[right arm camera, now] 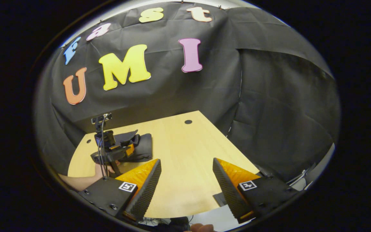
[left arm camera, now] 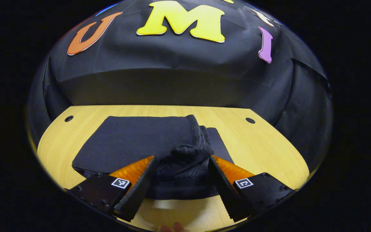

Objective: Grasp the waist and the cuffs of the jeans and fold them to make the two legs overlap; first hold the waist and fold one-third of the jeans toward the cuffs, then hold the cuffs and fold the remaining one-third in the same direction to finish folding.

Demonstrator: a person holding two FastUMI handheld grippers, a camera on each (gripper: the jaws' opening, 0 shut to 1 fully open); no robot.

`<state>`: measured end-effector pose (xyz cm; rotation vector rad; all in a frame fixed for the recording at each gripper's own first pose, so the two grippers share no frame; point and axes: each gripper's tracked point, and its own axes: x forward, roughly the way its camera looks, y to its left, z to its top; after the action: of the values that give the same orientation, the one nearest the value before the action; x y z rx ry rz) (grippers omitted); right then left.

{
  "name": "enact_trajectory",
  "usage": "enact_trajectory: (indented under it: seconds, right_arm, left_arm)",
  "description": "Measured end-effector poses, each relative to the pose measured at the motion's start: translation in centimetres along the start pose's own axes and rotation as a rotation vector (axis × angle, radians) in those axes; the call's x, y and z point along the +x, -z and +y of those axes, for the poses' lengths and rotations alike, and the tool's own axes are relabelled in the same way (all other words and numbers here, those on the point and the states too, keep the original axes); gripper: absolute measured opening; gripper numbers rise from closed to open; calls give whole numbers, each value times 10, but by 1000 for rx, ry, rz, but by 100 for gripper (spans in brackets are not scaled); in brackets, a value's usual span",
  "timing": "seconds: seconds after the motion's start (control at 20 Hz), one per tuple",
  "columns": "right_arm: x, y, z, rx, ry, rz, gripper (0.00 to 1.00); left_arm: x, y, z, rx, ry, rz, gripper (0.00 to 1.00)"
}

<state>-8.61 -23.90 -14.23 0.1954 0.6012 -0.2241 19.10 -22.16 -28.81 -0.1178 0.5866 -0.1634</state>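
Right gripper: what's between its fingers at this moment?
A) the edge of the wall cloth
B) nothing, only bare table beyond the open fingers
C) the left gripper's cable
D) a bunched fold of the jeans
B: in the right gripper view the right gripper stands open over bare table, while the jeans lie farther off by the left gripper, whose own view has bunched fabric between its fingers.
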Motion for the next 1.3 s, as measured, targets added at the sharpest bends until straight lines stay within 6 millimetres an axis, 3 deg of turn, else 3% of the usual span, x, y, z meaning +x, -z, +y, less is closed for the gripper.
enact_trajectory:
  seconds: [0.15, 0.2, 0.35, 0.4, 0.55, 0.7, 0.85, 0.9, 1.0, 1.1, 1.25, 1.3]
  right_arm:
    - [-1, -7, 13, -11, -20, -20, 94]
    - [-1, -12, 20, -32, -34, -38, 100]
    - [1, -40, 64, -78, -105, -113, 94]
    - [4, -42, 79, -88, -128, -139, 99]
    - [14, -73, 136, -100, -190, -233, 99]
    - [6, -114, 181, -131, -245, -386, 99]
    - [-5, -138, 223, -176, -290, -500, 94]
    - [-10, -139, 232, -181, -305, -517, 99]
    - [-19, -141, 251, -175, -327, -541, 94]
    - [-30, -142, 264, -163, -340, -577, 94]
    - [-43, -133, 271, -203, -335, -614, 94]
    - [-44, -130, 274, -215, -337, -617, 94]
  left_arm:
    - [-19, -15, -4, -36, 38, -32, 100]
    - [-28, -23, -1, -34, 39, -47, 100]
    - [-66, -64, 15, -27, 36, -125, 100]
    - [-83, -80, 20, -42, 36, -157, 100]
    - [-136, -131, 44, -41, -9, -248, 98]
    - [-201, -180, 67, -16, -56, -362, 98]
    - [-255, -219, 87, 11, -110, -458, 98]
    - [-269, -226, 92, 15, -121, -480, 98]
    - [-301, -233, 98, 14, -130, -514, 98]
    - [-327, -228, 100, 6, -130, -540, 100]
    - [-345, -215, 106, 8, -154, -544, 98]
    - [-348, -193, 112, -2, -155, -549, 98]
